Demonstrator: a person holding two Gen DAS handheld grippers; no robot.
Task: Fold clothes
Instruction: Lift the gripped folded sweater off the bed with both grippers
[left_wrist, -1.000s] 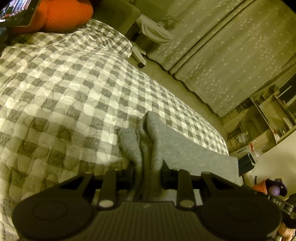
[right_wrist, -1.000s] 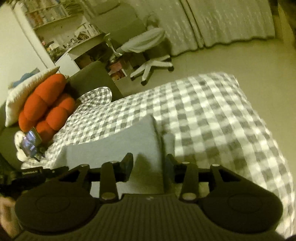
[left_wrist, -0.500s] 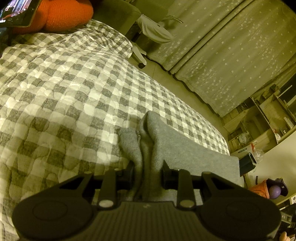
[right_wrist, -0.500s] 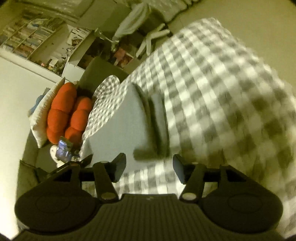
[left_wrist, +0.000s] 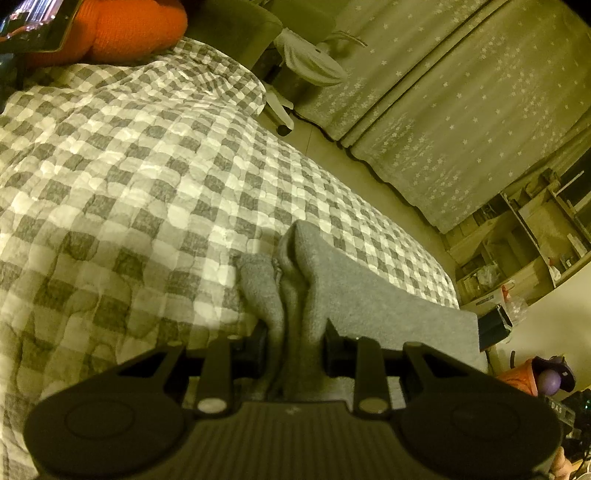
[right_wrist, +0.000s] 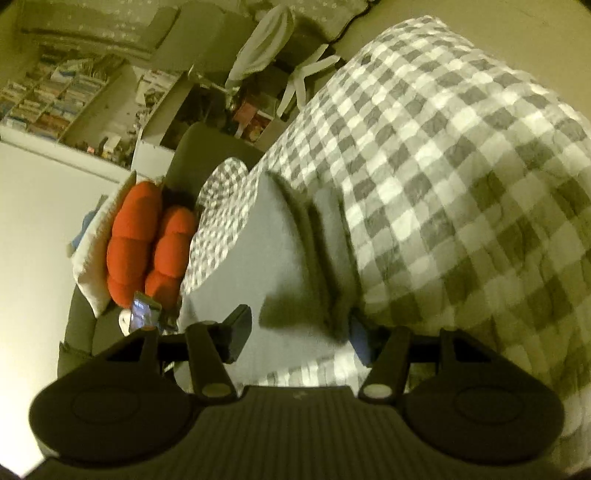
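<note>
No text, label or number can be read anywhere.

Left gripper (left_wrist: 294, 349): black body, ribbed grey centre panel, a round black disc on each side. Two black finger arms, each with a pale round pivot screw. Right gripper (right_wrist: 299, 332): same build; black finger (right_wrist: 240, 328) on one side, a blue pad face on the other.

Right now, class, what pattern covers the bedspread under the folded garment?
Grey and white checks on the bedspread, clearest in the left wrist view.
</note>
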